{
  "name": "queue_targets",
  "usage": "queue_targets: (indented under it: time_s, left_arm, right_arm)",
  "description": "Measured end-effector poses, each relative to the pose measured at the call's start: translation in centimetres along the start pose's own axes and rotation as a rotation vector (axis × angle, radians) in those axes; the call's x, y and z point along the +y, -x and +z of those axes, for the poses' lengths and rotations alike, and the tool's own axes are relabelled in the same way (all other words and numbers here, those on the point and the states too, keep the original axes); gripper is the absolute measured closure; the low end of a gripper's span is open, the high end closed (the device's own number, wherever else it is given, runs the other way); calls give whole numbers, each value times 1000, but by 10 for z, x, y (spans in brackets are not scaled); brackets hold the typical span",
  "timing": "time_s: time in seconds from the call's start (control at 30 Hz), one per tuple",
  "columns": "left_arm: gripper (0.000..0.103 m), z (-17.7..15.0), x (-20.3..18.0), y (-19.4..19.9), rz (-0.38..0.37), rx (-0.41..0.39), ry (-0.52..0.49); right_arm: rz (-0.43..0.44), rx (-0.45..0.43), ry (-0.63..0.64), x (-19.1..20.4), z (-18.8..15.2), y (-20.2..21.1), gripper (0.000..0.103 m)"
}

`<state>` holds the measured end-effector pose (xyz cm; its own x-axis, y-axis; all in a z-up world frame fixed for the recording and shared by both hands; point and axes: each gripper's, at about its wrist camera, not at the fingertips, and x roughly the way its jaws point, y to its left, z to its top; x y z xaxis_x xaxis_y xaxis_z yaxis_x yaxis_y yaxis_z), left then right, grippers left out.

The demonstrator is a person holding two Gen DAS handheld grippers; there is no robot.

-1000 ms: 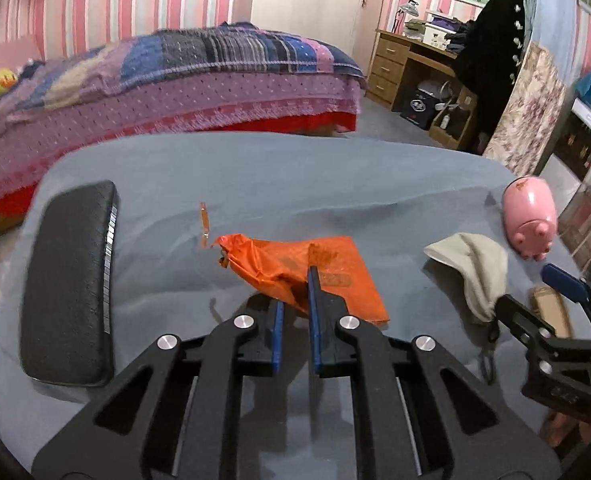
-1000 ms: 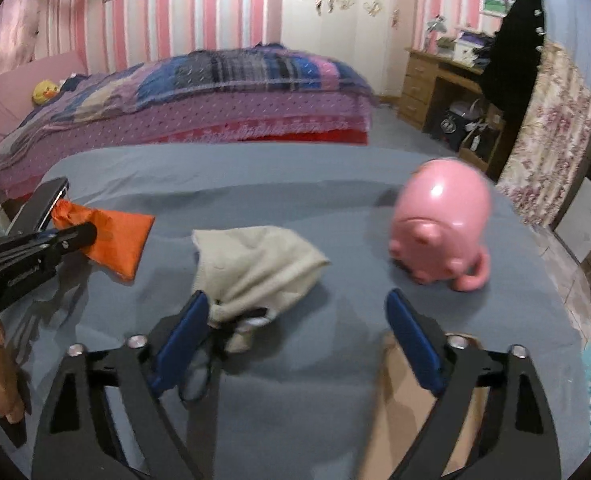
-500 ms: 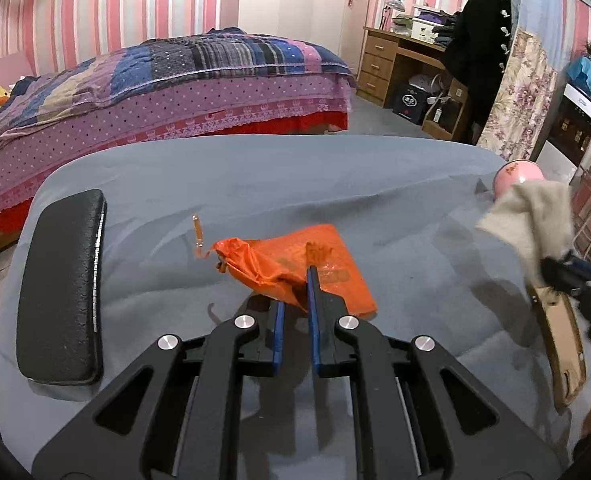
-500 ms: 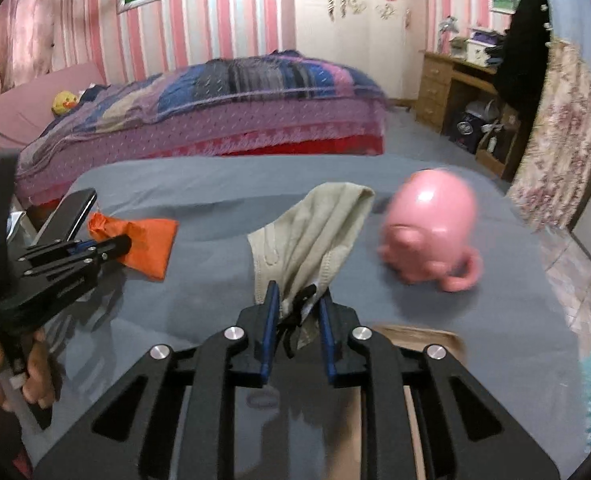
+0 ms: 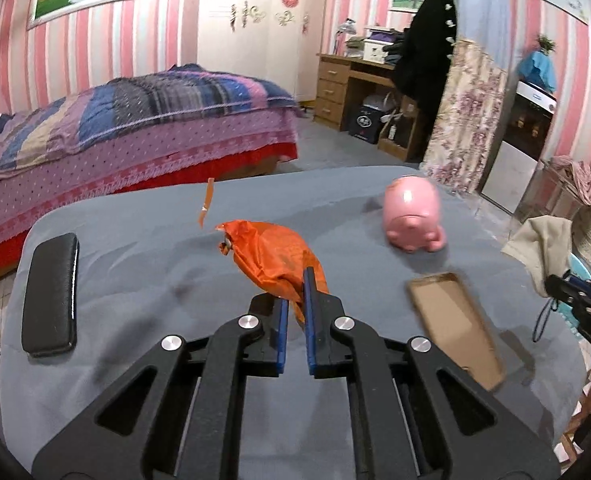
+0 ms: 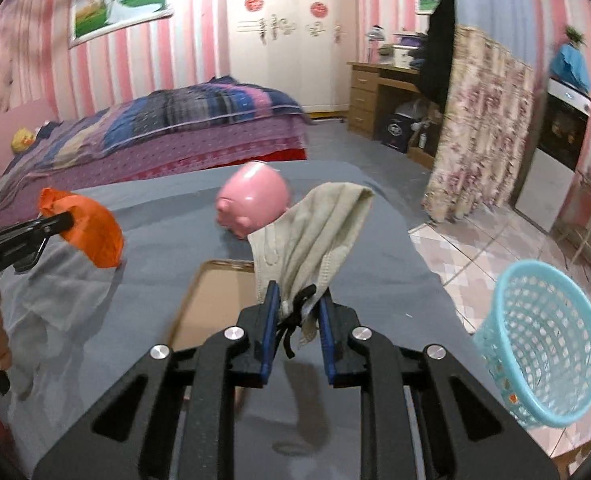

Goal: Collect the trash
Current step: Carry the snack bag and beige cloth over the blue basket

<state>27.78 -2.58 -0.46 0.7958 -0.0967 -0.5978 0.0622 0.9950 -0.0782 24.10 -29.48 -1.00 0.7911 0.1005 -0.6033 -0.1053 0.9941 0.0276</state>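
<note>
Orange plastic bag [image 5: 273, 256]: crumpled, pinched at its near end between the blue jaws of the left gripper [image 5: 294, 300], which are closed on it with only the bag's thickness between them. The bag hangs clear of the grey worktop [image 5: 143, 248]; a thin orange strip [image 5: 206, 202] stands up just beyond it. From the right wrist view the same bag droops from the tip of the left gripper at the left edge.

Beige face mask [image 6: 315, 236]: clamped at its lower edge between the jaws of the right gripper [image 6: 295, 312], closed to a narrow gap around the fabric and its dark ear loop. The mask rises above the jaws, lifted off the worktop.

On the worktop: a pink piggy bank [image 5: 413, 216] toward the far right; a flat brown tray [image 5: 455, 320] lying near it, below the held mask; a black case [image 5: 51, 292] at the left edge, well apart from the bag.

On the tiled floor beside the worktop's right side: a light blue mesh basket [image 6: 543, 344], tilted toward the viewer. A bed [image 5: 135, 120] with a striped cover stands behind the worktop.
</note>
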Motion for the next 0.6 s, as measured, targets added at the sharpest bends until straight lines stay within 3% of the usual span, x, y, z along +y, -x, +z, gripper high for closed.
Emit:
queue_targets:
  time_s: [0.43,0.6]
  left_arm:
    - [98,-5,-96,22,-38,-28,-52]
    - [98,-1,-138,23,-81,-32,-88]
  right_arm:
    - [-43,-65,-46,-65,-2,22,83]
    - [-104,-86,-75,-105,-1,37,83]
